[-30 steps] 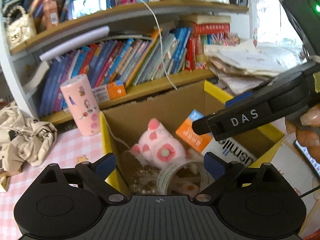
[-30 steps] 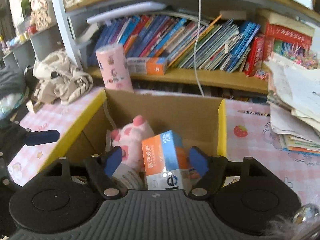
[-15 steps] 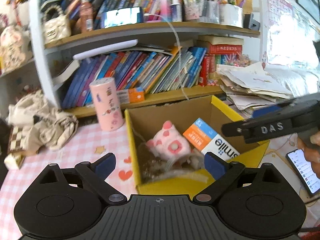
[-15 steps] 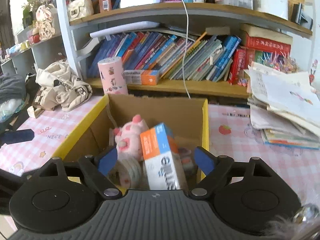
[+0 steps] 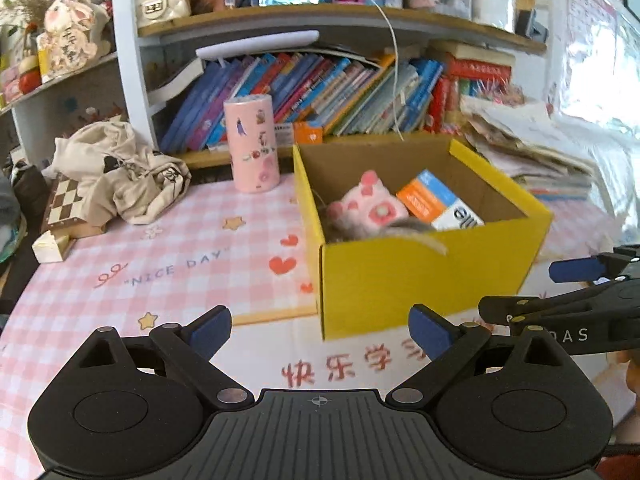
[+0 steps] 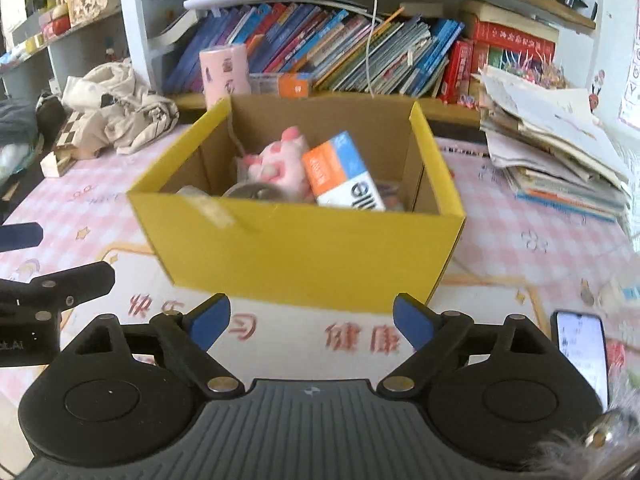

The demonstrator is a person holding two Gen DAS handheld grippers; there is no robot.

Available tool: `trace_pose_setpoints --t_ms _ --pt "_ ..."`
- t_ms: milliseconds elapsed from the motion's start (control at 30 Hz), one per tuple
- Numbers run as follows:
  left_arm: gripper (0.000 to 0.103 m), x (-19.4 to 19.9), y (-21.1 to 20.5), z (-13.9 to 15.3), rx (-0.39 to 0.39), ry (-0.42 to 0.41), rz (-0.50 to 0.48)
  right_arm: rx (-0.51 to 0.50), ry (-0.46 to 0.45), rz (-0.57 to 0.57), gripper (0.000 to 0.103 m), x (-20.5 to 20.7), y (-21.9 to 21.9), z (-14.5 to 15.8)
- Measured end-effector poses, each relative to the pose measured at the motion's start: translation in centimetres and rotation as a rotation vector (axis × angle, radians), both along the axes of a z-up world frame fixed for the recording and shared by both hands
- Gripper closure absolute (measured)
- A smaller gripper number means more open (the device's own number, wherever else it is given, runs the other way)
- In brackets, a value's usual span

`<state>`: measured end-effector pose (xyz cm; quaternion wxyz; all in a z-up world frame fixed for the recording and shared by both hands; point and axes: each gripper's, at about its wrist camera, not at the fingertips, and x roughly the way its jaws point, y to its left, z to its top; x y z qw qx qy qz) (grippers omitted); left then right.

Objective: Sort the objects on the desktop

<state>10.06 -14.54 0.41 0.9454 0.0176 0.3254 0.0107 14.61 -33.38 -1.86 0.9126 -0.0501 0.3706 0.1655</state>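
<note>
**Both grippers empty in front of the yellow box**

Your left gripper (image 5: 320,330) stands with its blue-padded jaws spread wide over the tablecloth, nothing between them. Your right gripper (image 6: 311,320) has just been opening its jaws, and they too stand apart and empty, framing the near wall of the box.

The cardboard box (image 6: 304,248) is yellow outside and raw brown inside, square-cornered, open at the top, sitting on the pink checked tablecloth (image 5: 180,248) printed with hearts, stars and lettering. Inside lies a fuzzy pink plush toy (image 6: 280,164) with darker pink spots, and leaning against it a glossy orange, blue and white carton (image 6: 344,178), tilted on its long edge. Something round and greyish sits low in front of the toy, too blurred to name.

Behind the box's left corner stands a smooth pink cylinder (image 5: 252,144) dotted with stickers. A crumpled cream cloth (image 5: 120,172) heaps at the far left, and a slumped stack of papers (image 6: 560,152) lies to the right. A phone (image 6: 582,356) with a lit screen lies flat beside your right gripper.
</note>
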Motion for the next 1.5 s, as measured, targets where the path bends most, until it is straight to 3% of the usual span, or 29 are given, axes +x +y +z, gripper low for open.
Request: trace_pose_setpoints --t_ms 633,1500 --pt "0.0 -4.6 2.8 0.2 0.012 0.017 -0.03 -0.03 0.022 -0.107 0.0 -5.9 2.6 -0.1" --pt "0.0 -7.0 4.3 -0.3 -0.027 0.057 -0.044 -0.043 0.01 -0.14 0.0 -9.5 3.7 0.2"
